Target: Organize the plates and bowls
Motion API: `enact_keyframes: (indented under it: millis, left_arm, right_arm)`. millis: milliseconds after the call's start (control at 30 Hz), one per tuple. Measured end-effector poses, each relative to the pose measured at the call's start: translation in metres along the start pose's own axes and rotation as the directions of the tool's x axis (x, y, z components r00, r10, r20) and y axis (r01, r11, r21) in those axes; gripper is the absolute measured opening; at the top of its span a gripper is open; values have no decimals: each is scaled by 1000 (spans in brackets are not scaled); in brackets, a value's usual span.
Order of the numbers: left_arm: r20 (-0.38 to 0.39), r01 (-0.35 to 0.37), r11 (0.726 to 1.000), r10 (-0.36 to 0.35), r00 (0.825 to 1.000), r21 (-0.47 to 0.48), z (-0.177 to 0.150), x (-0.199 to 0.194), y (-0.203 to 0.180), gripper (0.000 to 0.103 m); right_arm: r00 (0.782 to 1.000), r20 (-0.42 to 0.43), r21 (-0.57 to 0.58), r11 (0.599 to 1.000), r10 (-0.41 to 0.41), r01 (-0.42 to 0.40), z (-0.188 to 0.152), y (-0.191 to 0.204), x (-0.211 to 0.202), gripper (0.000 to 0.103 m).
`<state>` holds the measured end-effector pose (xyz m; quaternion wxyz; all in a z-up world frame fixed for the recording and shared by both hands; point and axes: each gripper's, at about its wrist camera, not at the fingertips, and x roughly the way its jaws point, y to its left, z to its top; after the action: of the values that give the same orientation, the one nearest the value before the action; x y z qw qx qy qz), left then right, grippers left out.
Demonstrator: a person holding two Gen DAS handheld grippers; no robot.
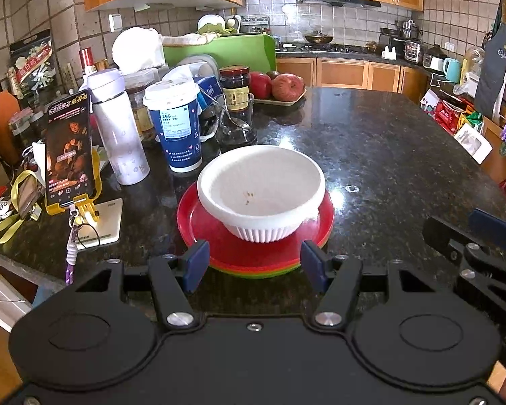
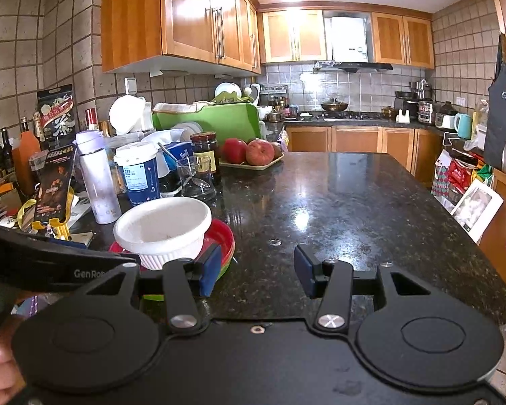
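White ribbed bowl (image 1: 260, 193) sits upright on a stack of plates (image 1: 253, 253) – red plate on top, orange and green rims showing under it – near the front edge of the black granite counter (image 1: 371, 155), left of centre. Left gripper (image 1: 253, 265) is aimed at the stack, blue fingers spread on either side of the near plate rim, nothing pinched, no clear contact. Right gripper (image 2: 256, 270) is off to the right of the stack – fingers spread too, empty, only bare counter between them; its left pad overlaps the plate edge in view but whether it touches I cannot tell. Clutter just behind and left: paper cup (image 1: 173, 125), white bottle (image 1: 118, 128), phone on a yellow stand (image 1: 69, 155), jar (image 1: 234, 86), apples on a tray (image 1: 280, 87). Step looks like stacking done or nearly, bowl already on the plates. Next move likely calls for grabbing the bowl rim or the stack edge – a shallow approach and a firm close, since the bowl looks free to slide on the slick plate.
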<state>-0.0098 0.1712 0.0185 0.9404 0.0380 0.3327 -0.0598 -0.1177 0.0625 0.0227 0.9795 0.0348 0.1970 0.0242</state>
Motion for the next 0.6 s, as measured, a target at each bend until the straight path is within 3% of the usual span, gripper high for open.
enact_keyframes:
  millis: [600]
  left_arm:
    - [-3,-7,1000,6,1000,-12,-10,-8,6,64]
  right_arm:
    - [1000,20,-13,1000,13,-13,-1,10,-11,50]
